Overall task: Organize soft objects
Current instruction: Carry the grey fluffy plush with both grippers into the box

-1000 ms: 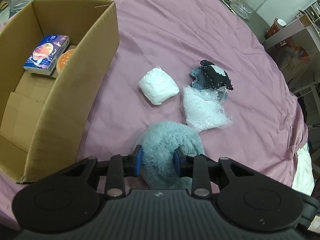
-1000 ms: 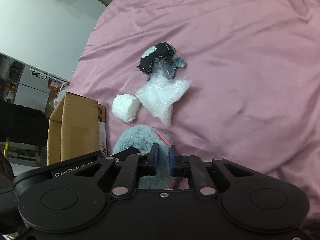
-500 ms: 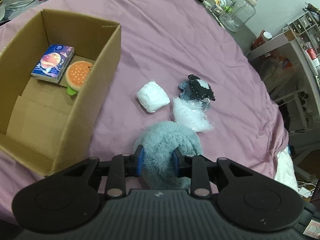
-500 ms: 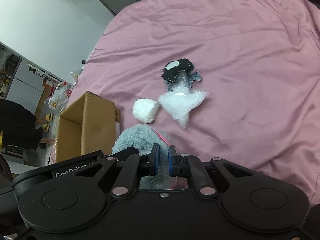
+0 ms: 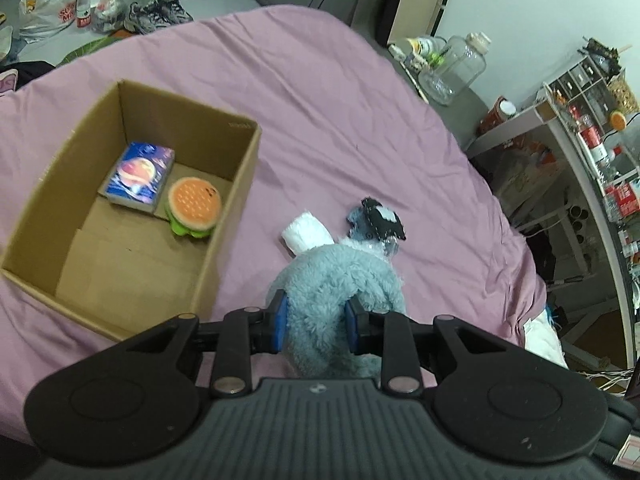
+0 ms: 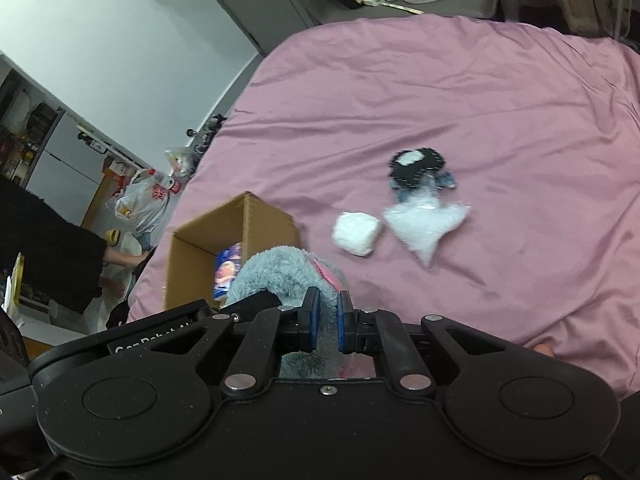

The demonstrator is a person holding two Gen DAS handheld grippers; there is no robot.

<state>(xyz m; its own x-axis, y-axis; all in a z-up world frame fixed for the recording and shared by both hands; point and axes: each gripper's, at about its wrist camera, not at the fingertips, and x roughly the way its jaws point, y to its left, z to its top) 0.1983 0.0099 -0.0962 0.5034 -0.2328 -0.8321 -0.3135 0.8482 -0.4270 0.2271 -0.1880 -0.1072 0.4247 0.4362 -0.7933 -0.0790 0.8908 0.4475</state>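
A fluffy grey-blue plush toy (image 5: 340, 280) hangs above the pink bed, held from both sides. My left gripper (image 5: 315, 316) is shut on its thick furry body. My right gripper (image 6: 325, 316) is shut on a thin edge of the same plush toy (image 6: 276, 268), near its pink patch. An open cardboard box (image 5: 236, 184) stands to the left, holding a blue tissue pack (image 5: 140, 178) and an orange burger toy (image 5: 195, 206). On the sheet lie a white soft bundle (image 6: 357, 233), a clear plastic bag (image 6: 426, 226) and a black-and-white fabric toy (image 6: 416, 162).
The pink bedsheet (image 5: 340, 112) spreads wide beyond the objects. Jars and bottles (image 5: 452, 66) sit on a dark surface past the bed's far edge. Shelving (image 5: 592, 120) stands at right. Plastic bags (image 5: 48, 12) and shoes lie on the floor; a person's dark garment (image 6: 44, 248) is beside the box.
Both grippers have risen with the plush toy, lifting it off the sheet. The box, bundle and bag look smaller and farther away, and more of the room shows.
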